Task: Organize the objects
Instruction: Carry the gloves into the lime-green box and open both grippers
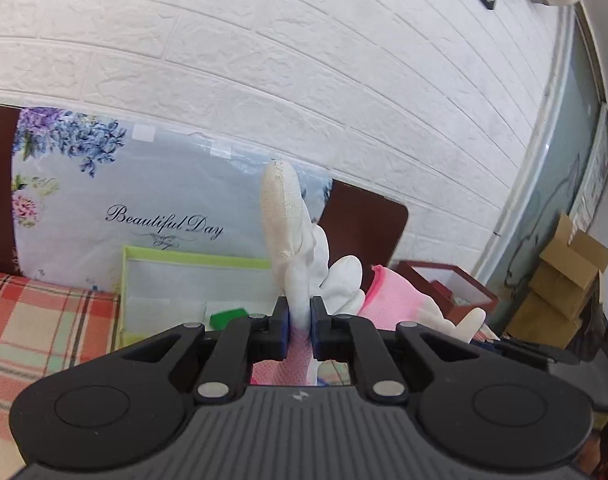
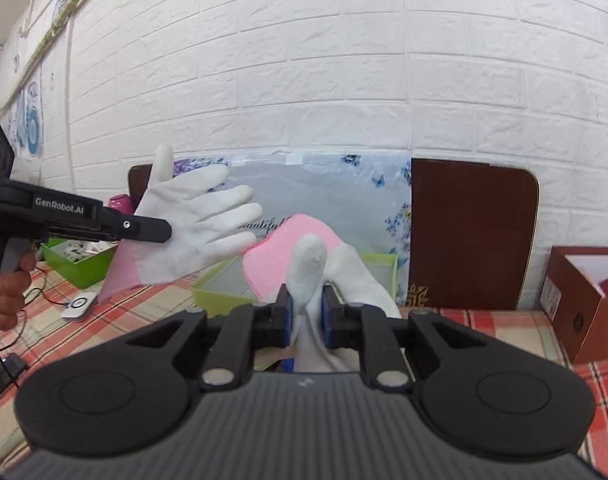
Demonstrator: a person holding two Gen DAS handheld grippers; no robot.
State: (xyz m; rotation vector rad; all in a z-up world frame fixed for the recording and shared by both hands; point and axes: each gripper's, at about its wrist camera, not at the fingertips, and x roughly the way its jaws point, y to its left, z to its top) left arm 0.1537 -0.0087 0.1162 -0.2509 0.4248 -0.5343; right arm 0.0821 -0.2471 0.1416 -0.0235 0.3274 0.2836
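My left gripper (image 1: 300, 322) is shut on a white glove with a pink cuff (image 1: 288, 216), held up in the air with its fingers pointing up; it also shows in the right wrist view (image 2: 192, 216), spread flat beside the left gripper (image 2: 144, 228). My right gripper (image 2: 307, 314) is shut on a second white glove with a pink cuff (image 2: 308, 264), which also shows in the left wrist view (image 1: 400, 300). A light-green fabric storage box (image 1: 192, 280) stands open below and behind both gloves, and is partly seen in the right wrist view (image 2: 220, 284).
A plaid cloth (image 2: 504, 328) covers the surface. A floral "Beautiful Day" bag (image 1: 144, 200) leans on the white brick wall. A brown box (image 2: 584, 304) stands at the right. A green tray (image 2: 80, 260) and a white device (image 2: 78, 306) lie at the left. Cardboard boxes (image 1: 564, 280) are stacked far right.
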